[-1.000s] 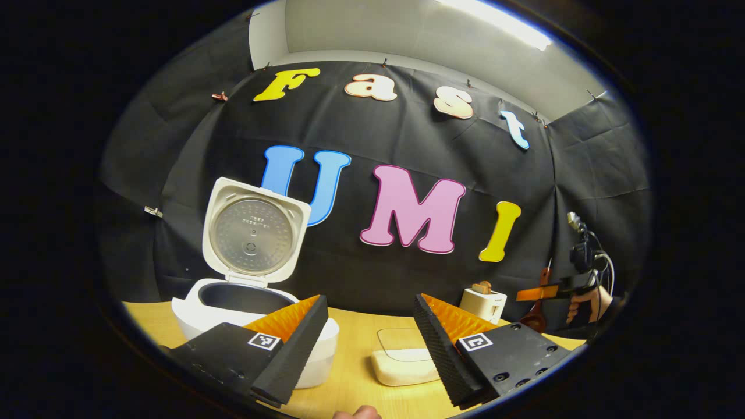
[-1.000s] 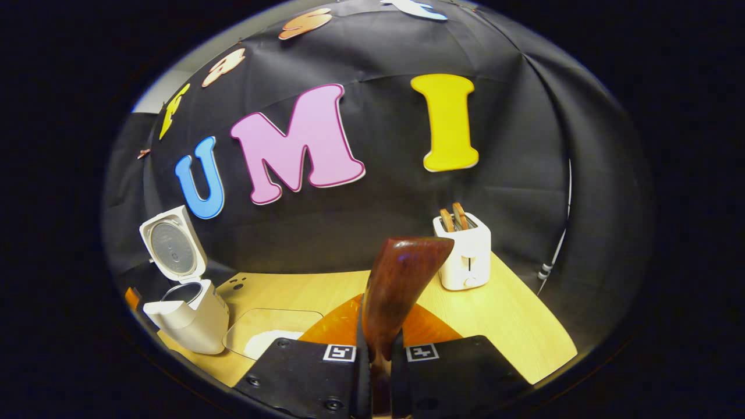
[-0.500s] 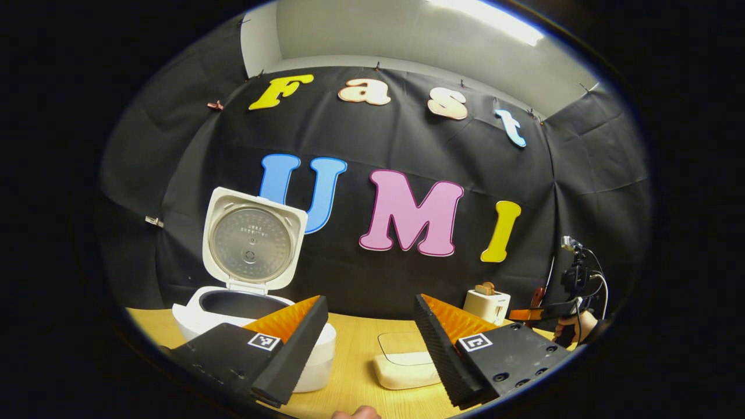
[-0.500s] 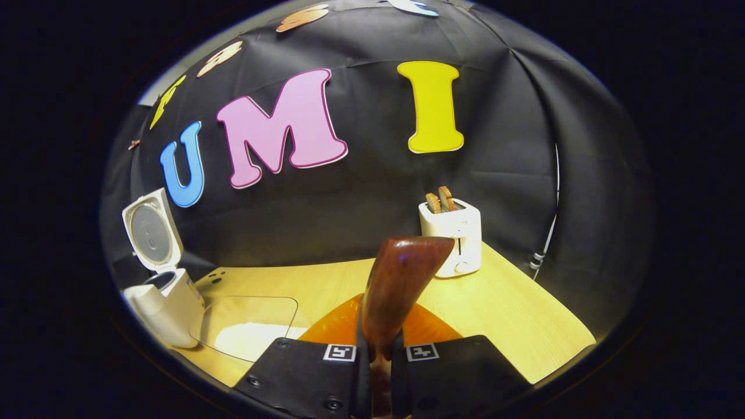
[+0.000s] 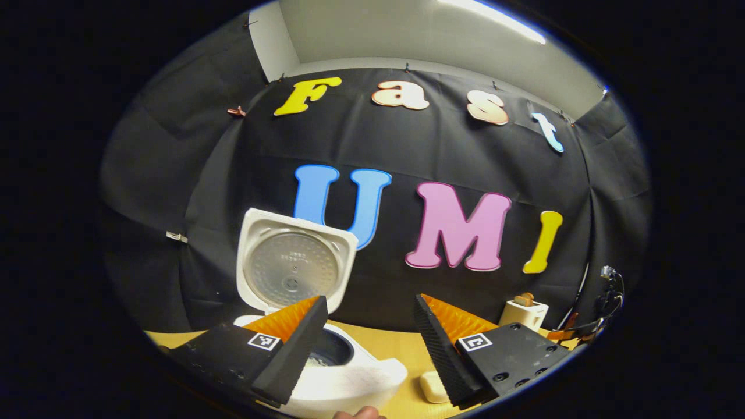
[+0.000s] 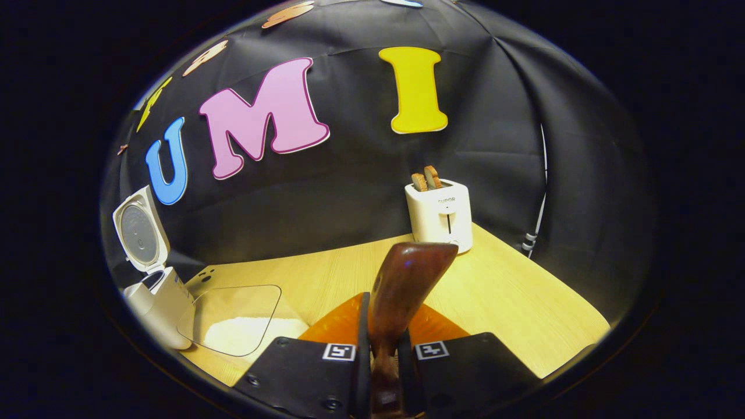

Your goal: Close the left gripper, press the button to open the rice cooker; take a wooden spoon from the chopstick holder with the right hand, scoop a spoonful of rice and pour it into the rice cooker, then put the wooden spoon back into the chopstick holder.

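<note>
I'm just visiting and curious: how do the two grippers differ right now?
The left gripper stands wide open with nothing between its fingers, near the open rice cooker. The right gripper is shut on the wooden spoon, which points toward the toaster. Both hang above the wooden table.

A light wooden table (image 6: 500,291) carries everything. The white toaster (image 6: 439,214) stands at its back edge against the black cloth. Well to the toaster's left sits the open rice cooker (image 6: 156,297), and just beside that a clear container (image 6: 236,323), apparently holding rice.
</note>
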